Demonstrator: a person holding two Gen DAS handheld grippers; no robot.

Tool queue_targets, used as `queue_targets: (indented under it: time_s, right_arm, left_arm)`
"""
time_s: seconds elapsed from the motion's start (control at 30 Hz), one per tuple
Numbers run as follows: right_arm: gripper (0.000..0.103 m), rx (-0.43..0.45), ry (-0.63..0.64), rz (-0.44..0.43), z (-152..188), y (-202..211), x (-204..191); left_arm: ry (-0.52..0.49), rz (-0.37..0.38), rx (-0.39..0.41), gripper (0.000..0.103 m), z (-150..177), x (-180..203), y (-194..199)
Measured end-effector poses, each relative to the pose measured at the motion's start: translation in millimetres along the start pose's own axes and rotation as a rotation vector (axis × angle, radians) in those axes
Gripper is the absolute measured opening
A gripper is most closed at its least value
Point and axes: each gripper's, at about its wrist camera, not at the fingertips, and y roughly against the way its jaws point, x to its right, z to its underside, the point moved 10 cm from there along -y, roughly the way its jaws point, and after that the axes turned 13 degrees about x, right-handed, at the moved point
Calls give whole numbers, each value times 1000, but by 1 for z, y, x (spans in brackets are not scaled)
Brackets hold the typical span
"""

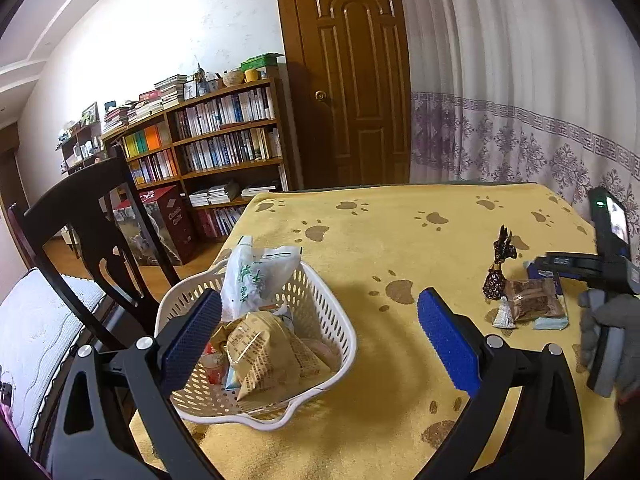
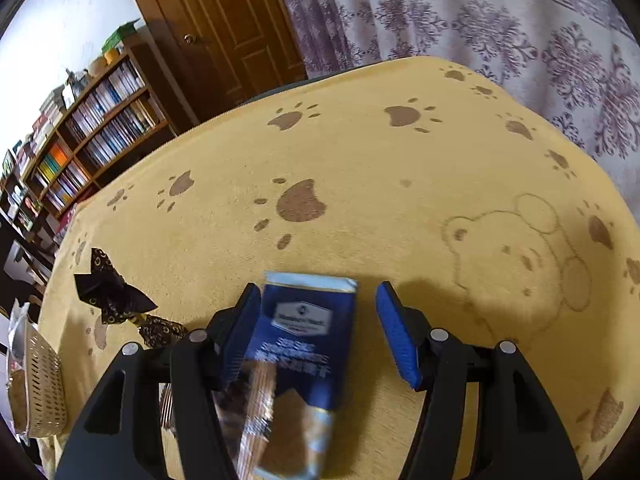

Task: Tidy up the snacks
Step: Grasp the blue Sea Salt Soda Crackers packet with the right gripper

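1 white basket (image 1: 328, 312) at the yellow tablecloth's (image 1: 400, 240) left edge holds at least 3 snack packets, left gripper (image 1: 320, 332) spread empty above it; right gripper (image 2: 316, 320) released, straddling 1 blue packet (image 2: 304, 340) beside 1 dark bow-tied pouch (image 2: 116, 296).

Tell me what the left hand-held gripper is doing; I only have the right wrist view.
Observer: The left hand-held gripper is open and empty, hovering over the white basket.
Operator: Basket contents?
Observer: Several packets; a tan packet and a white bag with green print lie on top.
Operator: Anything loose near my blue packet?
Observer: A small silver-wrapped piece lies against a clear-wrapped brown snack, beside the dark bow-tied candy.
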Motion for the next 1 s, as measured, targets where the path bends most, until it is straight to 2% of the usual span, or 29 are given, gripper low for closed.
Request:
queue_targets:
  time_s: [0.1,0.27,0.37,0.7,0.93,1.0]
  right_arm:
    - [62,-14,36,16,4,-7,-7]
    - [62,-10,166,73,7,-11,-15]
    - [60,-7,224,74,11,-7,-16]
    - [58,-4,285,-4,34,25,-8]
    - [58,-8,328,-93,63,61,-5]
    - [58,-11,343,-128,73,73,-7]
  left_arm:
    - [-1,5,-1,100,1,0,2]
    - [-5,13,-5,100,2,3,1]
    - [-10,17,-5,100,2,6,2]
    - [-35,38,-16,100,9,21,3]
    - [-90,88,-53,100,27,54,0]
    - [-103,121,-71,100,36,68,0]
